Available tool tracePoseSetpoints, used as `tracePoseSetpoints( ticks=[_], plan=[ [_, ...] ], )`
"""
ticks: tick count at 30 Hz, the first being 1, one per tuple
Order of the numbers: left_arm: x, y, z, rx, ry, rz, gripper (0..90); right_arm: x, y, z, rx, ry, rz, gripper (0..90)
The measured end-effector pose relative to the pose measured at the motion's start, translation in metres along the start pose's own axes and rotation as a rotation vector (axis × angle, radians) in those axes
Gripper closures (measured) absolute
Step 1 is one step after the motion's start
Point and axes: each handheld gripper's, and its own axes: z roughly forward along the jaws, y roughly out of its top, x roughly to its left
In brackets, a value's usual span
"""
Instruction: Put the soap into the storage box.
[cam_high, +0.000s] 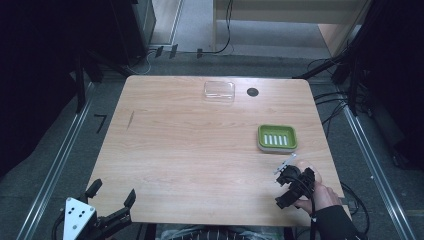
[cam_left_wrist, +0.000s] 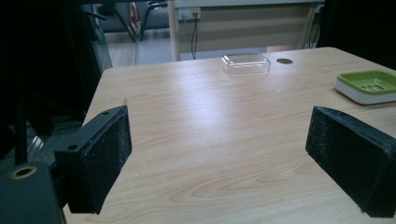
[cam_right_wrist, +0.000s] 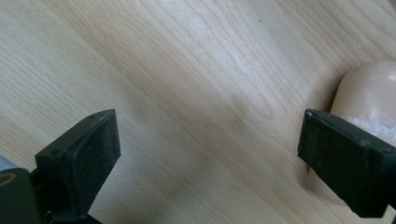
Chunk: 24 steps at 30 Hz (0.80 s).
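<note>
A pale peach soap bar lies on the wooden table near its front right corner. My right gripper hangs low over the table beside it, held by a hand in a dark sleeve. In the right gripper view that gripper is open, the soap bar sits just past the right-hand jaw, and bare wood lies between the jaws. A green soap dish on a white base stands behind the soap. My left gripper is open off the front left corner, its jaws wide apart.
A clear plastic lid lies at the table's far edge, beside a small dark round hole. In the left gripper view the clear lid is far ahead and the green dish is at the right. Cables and dark stands surround the table.
</note>
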Motion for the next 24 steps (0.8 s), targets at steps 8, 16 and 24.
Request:
tracePoseSetpoints(
  ticks=[8, 16, 24],
  plan=[
    [0.001, -0.001, -0.001, 0.004, 0.006, 0.001, 7.2, 0.001, 0.003, 0.0, 0.007, -0.004, -0.016, 6.5],
    [-0.001, 0.0, -0.001, 0.006, 0.005, 0.009, 7.2, -0.002, 0.001, -0.003, -0.006, -0.009, -0.006, 6.5],
    [0.002, -0.001, -0.002, -0.001, 0.008, -0.008, 7.2, -0.01, 0.0, -0.012, -0.04, -0.02, 0.012, 6.7]
  ],
)
